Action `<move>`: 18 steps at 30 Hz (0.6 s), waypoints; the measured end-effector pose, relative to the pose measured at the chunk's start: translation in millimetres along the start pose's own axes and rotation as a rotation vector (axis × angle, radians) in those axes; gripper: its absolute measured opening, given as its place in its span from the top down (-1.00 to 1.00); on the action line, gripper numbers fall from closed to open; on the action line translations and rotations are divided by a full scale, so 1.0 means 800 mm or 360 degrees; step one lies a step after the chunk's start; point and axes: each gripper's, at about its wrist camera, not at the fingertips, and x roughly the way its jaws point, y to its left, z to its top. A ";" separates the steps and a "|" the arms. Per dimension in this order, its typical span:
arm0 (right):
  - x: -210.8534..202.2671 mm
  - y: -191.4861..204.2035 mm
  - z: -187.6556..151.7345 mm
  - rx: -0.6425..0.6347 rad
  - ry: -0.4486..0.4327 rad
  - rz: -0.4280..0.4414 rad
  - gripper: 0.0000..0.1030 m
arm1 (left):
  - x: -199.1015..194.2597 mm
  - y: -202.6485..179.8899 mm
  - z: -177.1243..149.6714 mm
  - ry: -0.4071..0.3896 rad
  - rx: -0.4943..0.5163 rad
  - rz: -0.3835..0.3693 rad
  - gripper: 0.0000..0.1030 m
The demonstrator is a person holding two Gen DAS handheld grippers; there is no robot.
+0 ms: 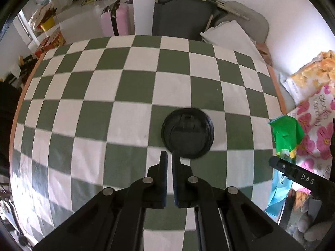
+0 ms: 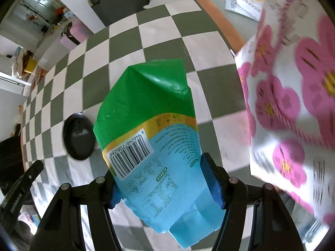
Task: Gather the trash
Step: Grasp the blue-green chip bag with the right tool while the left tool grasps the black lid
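My right gripper [image 2: 165, 179] is shut on a green and blue snack bag [image 2: 150, 125] and holds it above the checkered table, beside a white bag with pink flowers [image 2: 293, 96]. The snack bag also shows at the right edge of the left wrist view [image 1: 285, 138], with the right gripper [image 1: 293, 171] below it. A black round lid [image 1: 187, 132] lies on the tablecloth; it also shows in the right wrist view [image 2: 78, 136]. My left gripper [image 1: 170, 156] is shut and empty, just short of the lid's near edge.
The table [image 1: 104, 96] has a green and white checkered cloth and an orange rim. The flowered bag [image 1: 314, 129] and a yellow snack bag [image 1: 307, 75] stand off its right edge. A grey folded chair [image 1: 182, 16] and a pink suitcase [image 1: 115, 18] stand behind the table.
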 end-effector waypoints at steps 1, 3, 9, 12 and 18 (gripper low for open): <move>-0.005 -0.001 -0.008 0.0007 -0.0007 0.0008 -0.32 | -0.003 0.011 -0.003 -0.0007 -0.0014 -0.0034 0.93; -0.009 -0.004 -0.018 0.0032 -0.0013 0.0021 -0.32 | 0.009 0.015 -0.003 0.0037 -0.0005 -0.0082 0.73; 0.011 -0.007 -0.007 0.0060 0.0027 -0.0007 -0.32 | 0.080 0.015 0.012 0.0248 -0.0067 -0.0252 -0.59; 0.022 -0.012 0.009 0.0071 0.0032 -0.0032 -0.32 | 0.102 -0.002 0.026 0.0286 -0.0047 -0.0275 -0.59; 0.046 -0.030 0.036 0.0108 0.0069 -0.0059 -0.32 | 0.145 -0.040 0.049 0.0375 -0.0008 -0.0178 -0.61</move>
